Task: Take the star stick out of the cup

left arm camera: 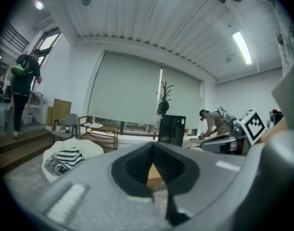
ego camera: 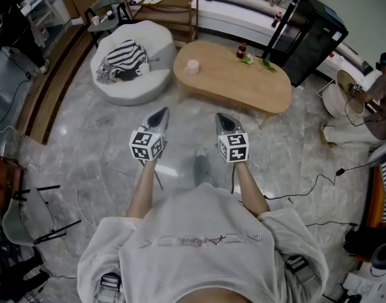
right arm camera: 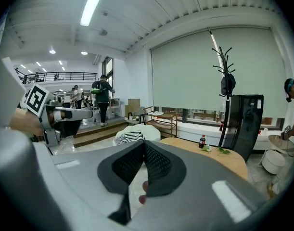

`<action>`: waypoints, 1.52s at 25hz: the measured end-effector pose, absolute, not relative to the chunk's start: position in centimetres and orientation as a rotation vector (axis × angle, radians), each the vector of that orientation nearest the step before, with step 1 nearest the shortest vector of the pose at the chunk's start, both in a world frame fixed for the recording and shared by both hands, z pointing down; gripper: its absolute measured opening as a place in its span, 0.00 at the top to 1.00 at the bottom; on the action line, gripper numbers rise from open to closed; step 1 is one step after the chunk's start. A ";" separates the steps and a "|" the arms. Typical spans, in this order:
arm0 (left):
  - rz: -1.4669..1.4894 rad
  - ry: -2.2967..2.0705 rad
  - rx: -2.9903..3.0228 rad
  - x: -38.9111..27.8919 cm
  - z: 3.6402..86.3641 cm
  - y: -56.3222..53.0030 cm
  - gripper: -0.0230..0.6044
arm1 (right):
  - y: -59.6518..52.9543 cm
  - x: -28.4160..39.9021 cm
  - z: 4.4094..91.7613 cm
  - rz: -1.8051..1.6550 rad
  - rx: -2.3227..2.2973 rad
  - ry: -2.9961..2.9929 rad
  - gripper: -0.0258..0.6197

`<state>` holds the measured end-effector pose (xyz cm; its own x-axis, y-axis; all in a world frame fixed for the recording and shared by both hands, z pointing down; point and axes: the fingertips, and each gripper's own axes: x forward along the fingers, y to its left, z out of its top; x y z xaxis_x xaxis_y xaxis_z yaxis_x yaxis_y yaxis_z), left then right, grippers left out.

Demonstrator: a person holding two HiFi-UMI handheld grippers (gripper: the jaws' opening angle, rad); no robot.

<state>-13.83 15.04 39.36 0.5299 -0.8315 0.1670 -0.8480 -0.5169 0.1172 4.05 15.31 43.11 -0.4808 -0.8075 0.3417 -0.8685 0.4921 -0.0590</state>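
Oval wooden table (ego camera: 243, 90) on a grey marble floor (ego camera: 85, 156); dark bottle with red cap (ego camera: 242, 50) and green leaves (ego camera: 267, 65) near the table's far edge; white round seat (ego camera: 142, 84) off the table's left end, carrying a black-and-white striped cloth (ego camera: 124, 57); black cabinet (ego camera: 314, 40) beyond the table's far right end; black cables (ego camera: 313, 185) on the floor, right.
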 end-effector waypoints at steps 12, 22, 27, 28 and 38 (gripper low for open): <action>0.137 -1.433 2.568 -13.3 39.3 5.3 0.96 | 5.7 4.2 43.2 0.316 1.403 -2.459 0.95; 0.169 -1.415 2.563 -11.6 39.2 -2.1 0.96 | -1.5 5.4 43.2 0.330 1.387 -2.459 0.95; 0.173 -1.407 2.563 -10.6 39.1 -6.4 0.96 | -5.5 6.0 43.2 0.345 1.385 -2.460 0.95; 0.173 -1.404 2.565 -10.4 39.1 -7.3 0.96 | -6.4 6.2 43.2 0.346 1.384 -2.458 0.95; 0.153 -1.393 2.576 -8.2 38.9 -17.5 0.96 | -16.6 8.2 42.7 0.324 1.390 -2.454 0.95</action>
<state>-8.23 -17.45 38.91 0.5480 -0.8147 0.1895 -0.8364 -0.5317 0.1331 8.22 -16.58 42.75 -0.4858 -0.7934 0.3667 -0.8614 0.5057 -0.0469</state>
